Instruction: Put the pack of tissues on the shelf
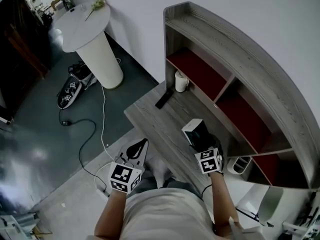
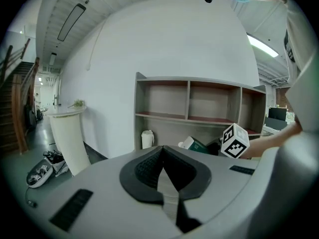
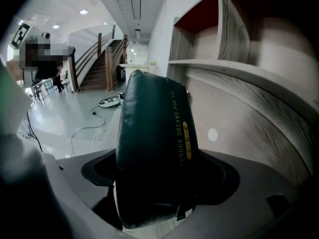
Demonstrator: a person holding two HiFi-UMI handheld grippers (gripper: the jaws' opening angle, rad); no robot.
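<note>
Right claw (image 1: 201,143) is clamped on the tissue pack (image 1: 194,130) over the worktop (image 1: 155,115), near its front edge, facing the shelf (image 1: 240,59). Left claw (image 1: 141,145) is closed and empty.

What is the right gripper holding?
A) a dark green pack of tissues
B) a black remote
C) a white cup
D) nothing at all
A: in the right gripper view, the right gripper has its jaws closed on the dark green pack of tissues, which stands up between them in front of the shelf.
</note>
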